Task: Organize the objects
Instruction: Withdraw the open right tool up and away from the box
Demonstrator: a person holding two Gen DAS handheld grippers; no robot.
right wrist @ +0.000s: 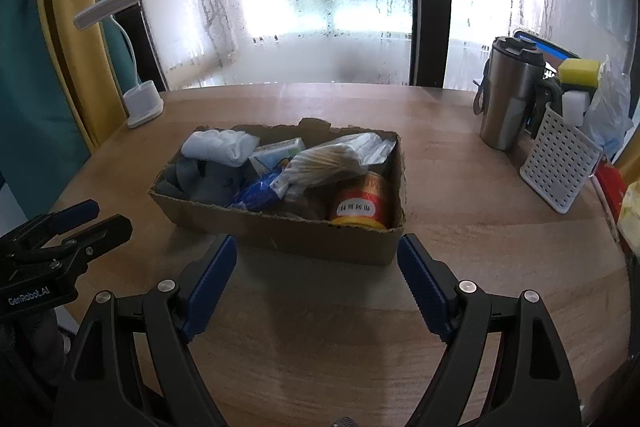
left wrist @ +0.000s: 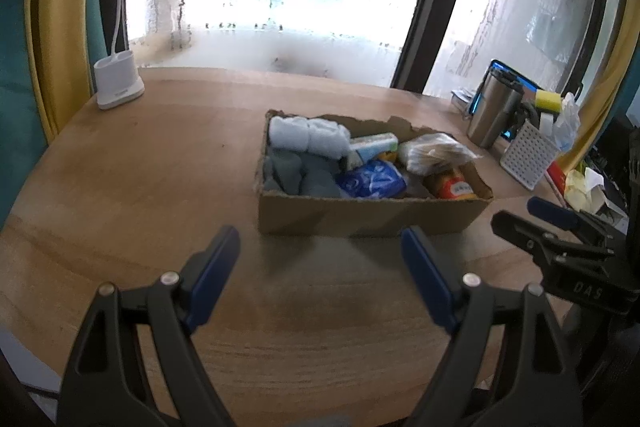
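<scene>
Several box (right wrist: 280, 235) items half-buried, indistinct

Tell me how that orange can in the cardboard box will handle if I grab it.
The orange can looks rigid, so it probably won't deform. Its smooth label may be slippery. It lies partly under the clear bag, which could drag along, and it could roll once freed.

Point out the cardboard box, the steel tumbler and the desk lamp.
cardboard box (right wrist: 280, 241): right wrist view, near wall.
steel tumbler (right wrist: 506, 99): right wrist view, middle of its body.
desk lamp (left wrist: 118, 81): left wrist view, white base.
</scene>
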